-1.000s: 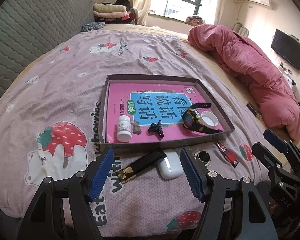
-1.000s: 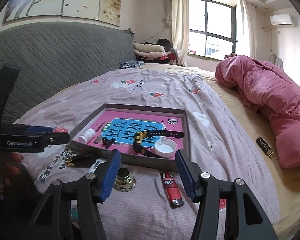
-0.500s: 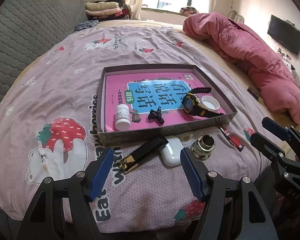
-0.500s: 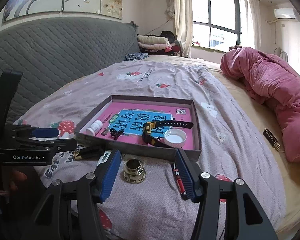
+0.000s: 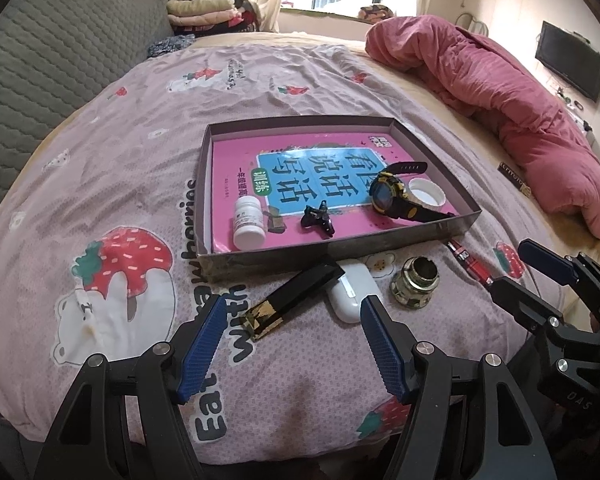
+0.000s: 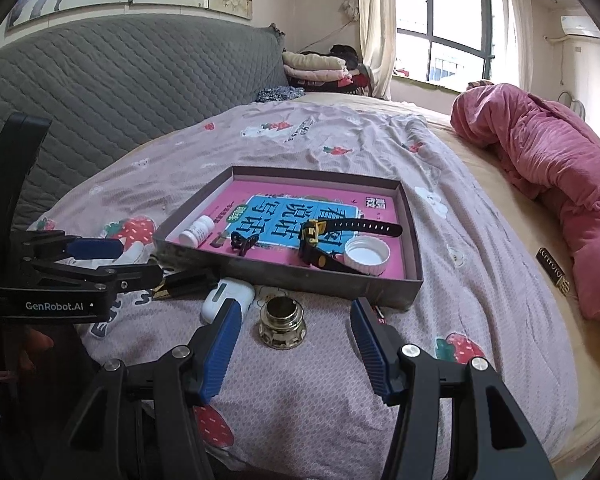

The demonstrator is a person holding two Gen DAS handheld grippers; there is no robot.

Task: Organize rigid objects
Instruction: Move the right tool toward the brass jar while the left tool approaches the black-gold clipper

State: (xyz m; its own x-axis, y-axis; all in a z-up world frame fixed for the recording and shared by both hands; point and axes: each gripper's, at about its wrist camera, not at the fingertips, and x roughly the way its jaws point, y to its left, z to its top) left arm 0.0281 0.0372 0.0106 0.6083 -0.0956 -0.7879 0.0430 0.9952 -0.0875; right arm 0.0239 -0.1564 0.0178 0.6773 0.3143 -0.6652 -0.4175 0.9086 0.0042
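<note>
A shallow grey box (image 5: 432, 232) (image 6: 284, 276) on the bed holds a pink book, a white pill bottle (image 5: 249, 222) (image 6: 196, 232), a black clip (image 5: 318, 222), a black-and-yellow watch (image 5: 392, 196) (image 6: 320, 240) and a white lid (image 5: 426, 194) (image 6: 366, 254). In front of the box lie a black-and-gold bar (image 5: 292, 300), a white earbud case (image 5: 352, 290) (image 6: 226, 298), a brass ring fitting (image 5: 415, 282) (image 6: 282, 322) and a red lighter (image 5: 470, 262). My left gripper (image 5: 290, 344) is open and empty above the bar and case. My right gripper (image 6: 294, 350) is open and empty just before the brass fitting.
A pink quilt (image 5: 500, 100) lies along the right side of the bed. A small dark bar (image 6: 554, 270) lies beside it. A grey headboard (image 6: 120, 76) stands at left. Folded clothes (image 6: 320, 66) lie near the window. The bed's front edge is just below the grippers.
Both grippers have risen and pulled back a little, so the items sit lower and farther in view. Both stay open. The objects have not moved.
</note>
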